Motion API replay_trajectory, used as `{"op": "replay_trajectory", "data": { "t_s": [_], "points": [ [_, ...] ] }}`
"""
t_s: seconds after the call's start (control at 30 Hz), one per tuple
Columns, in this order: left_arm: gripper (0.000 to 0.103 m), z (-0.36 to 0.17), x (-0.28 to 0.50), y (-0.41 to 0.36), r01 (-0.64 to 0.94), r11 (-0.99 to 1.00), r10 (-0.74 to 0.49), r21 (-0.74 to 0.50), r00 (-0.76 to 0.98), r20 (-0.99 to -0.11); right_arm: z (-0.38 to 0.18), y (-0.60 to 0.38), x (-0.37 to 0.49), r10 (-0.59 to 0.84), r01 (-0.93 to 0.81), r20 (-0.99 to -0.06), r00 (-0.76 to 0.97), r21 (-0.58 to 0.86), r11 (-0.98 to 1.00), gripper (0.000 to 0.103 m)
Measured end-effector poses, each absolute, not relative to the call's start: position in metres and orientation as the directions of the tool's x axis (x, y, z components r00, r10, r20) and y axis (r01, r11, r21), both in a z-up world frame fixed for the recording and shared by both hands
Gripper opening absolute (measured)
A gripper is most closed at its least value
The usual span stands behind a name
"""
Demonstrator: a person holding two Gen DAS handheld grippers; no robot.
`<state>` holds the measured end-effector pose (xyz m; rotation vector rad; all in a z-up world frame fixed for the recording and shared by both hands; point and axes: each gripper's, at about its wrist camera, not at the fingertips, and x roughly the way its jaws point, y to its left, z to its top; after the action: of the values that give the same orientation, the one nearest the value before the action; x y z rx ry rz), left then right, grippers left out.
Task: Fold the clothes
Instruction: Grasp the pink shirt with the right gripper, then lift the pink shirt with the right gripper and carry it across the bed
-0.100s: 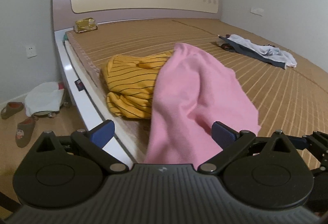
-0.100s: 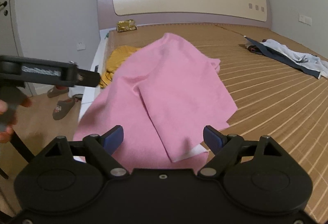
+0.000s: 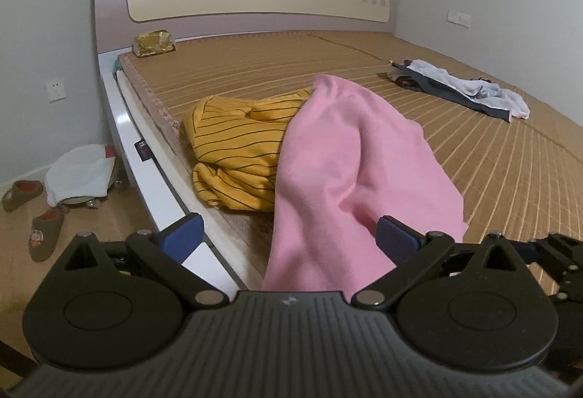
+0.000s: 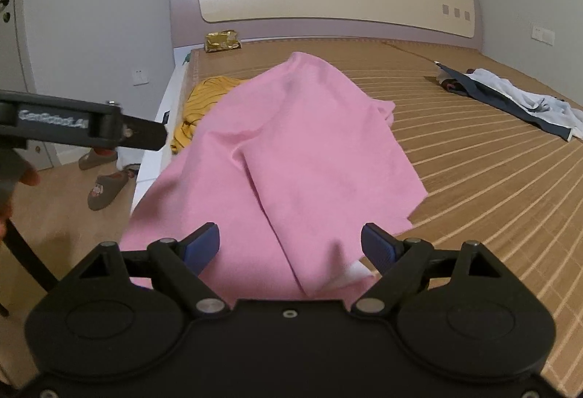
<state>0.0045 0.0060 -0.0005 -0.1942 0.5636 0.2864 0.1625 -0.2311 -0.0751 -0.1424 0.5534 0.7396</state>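
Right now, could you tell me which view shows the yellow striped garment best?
The left wrist view: the yellow striped garment shows most of its bunched body beside the pink cloth. The right wrist view shows only a sliver.

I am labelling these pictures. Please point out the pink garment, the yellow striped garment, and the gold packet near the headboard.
pink garment [image 4: 302,150], right wrist view, middle of the cloth.
yellow striped garment [image 3: 237,153], left wrist view, its striped front.
gold packet [image 3: 153,42], left wrist view, its centre.

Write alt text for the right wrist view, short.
The open right gripper hovers over a rumpled pink garment on a bamboo bed mat. A yellow striped garment lies partly under it, and the left gripper reaches in from the left.
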Motion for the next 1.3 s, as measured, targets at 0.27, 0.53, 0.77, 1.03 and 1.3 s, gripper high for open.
{"op": "replay_trajectory", "data": {
  "t_s": [0.27, 0.53, 0.77, 1.03, 1.3],
  "points": [
    [0.102, -0.007, 0.015, 0.011, -0.345, 0.938, 0.262, -0.038, 0.777, -0.573, -0.073, -0.205, 0.202, 0.611, -0.672, -0.487, 0.624, 0.065, 0.738, 0.086],
    [0.102, -0.008, 0.02, 0.01, -0.331, 0.942, 0.246, -0.046, 0.779, -0.577, -0.092, -0.175, 0.22, 0.571, -0.653, -0.468, 0.674, -0.017, 0.757, 0.065],
    [0.102, -0.007, 0.02, 0.004, -0.319, 0.948, 0.254, -0.008, 0.768, -0.588, -0.095, -0.191, 0.218, 0.584, -0.643, -0.422, 0.693, 0.003, 0.766, 0.015],
    [0.102, -0.009, 0.022, 0.0, -0.276, 0.961, 0.228, 0.018, 0.755, -0.615, -0.064, -0.235, 0.191, 0.613, -0.627, -0.361, 0.703, 0.093, 0.773, 0.011],
    [0.102, -0.009, 0.027, -0.027, -0.107, 0.993, 0.063, -0.046, 0.823, -0.565, -0.033, -0.343, 0.14, 0.485, -0.489, -0.35, 0.802, 0.081, 0.868, 0.01]
  ]
}}
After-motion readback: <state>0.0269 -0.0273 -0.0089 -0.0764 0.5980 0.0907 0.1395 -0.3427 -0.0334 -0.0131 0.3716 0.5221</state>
